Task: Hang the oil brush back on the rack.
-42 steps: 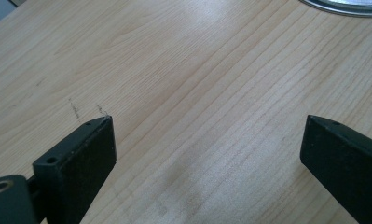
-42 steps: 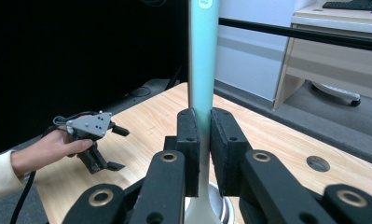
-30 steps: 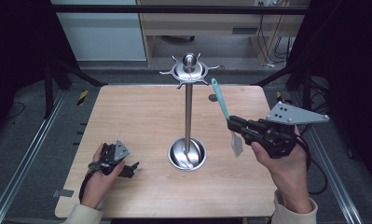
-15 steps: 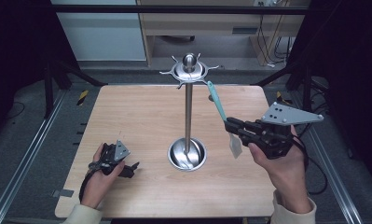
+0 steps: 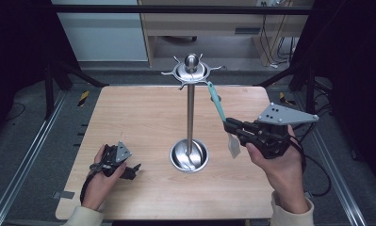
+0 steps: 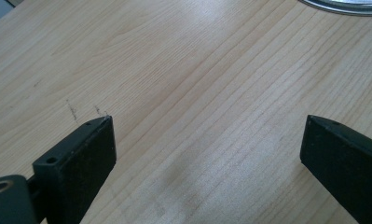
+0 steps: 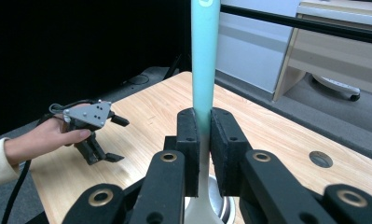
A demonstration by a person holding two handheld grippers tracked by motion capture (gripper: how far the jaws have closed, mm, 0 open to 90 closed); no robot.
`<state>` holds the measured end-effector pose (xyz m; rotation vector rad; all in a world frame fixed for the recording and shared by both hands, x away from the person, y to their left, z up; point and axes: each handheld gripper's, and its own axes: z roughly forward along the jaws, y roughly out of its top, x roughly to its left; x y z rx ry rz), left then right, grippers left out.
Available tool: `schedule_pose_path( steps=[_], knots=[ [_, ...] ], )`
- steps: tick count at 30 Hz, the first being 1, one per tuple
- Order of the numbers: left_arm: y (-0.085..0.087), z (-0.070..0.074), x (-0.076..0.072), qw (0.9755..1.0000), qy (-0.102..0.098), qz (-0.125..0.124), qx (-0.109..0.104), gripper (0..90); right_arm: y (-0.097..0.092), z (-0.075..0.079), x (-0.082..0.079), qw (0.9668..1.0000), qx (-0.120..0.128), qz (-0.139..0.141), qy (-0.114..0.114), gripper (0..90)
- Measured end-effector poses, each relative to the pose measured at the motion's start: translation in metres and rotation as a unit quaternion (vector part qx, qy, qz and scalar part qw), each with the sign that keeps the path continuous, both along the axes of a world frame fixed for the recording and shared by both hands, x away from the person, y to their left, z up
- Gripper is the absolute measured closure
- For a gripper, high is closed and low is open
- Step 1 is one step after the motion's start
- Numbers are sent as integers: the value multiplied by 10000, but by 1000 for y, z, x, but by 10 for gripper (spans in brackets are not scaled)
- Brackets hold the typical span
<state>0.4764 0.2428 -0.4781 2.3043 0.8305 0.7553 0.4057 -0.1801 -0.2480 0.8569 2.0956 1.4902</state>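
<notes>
While the right gripper (image 5: 229,125) clamps its two black jaws on the teal handle of a spatula (image 5: 217,103), the pads press that handle from both sides with no gap left, as the right gripper view shows plainly (image 7: 203,154). Above the jaws the spatula handle (image 7: 204,56) rises straight up and out of the top of that view; below them its pale blade hangs down. From the high view the handle slants up and away from the jaws toward the hooks of a metal stand (image 5: 191,73), its top end just beside one hook; whether it touches the hook I cannot tell. The pale blade hangs just below the jaws, above the wooden table (image 5: 143,113) and near the round base of the stand. Behind the jaws, the person's right hand (image 5: 277,165) wraps the gripper body under its grey plate.

Well apart from all this, on the far side of the stand's pole, the left gripper (image 5: 129,169) sits low over the table in the person's left hand (image 5: 101,181). Its jaws stand wide apart with nothing between them but bare wood (image 6: 207,116), and the rim of the stand's base (image 6: 347,5) shows beyond them.
</notes>
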Motion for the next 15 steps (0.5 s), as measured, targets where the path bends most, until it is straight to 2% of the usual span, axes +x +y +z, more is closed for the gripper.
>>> schedule_pose_path(
  steps=[15],
  knots=[
    [-1,0,0,10000,12,-25,33,31,13,-12,8,9999,81,-67,-15,825]
  ],
)
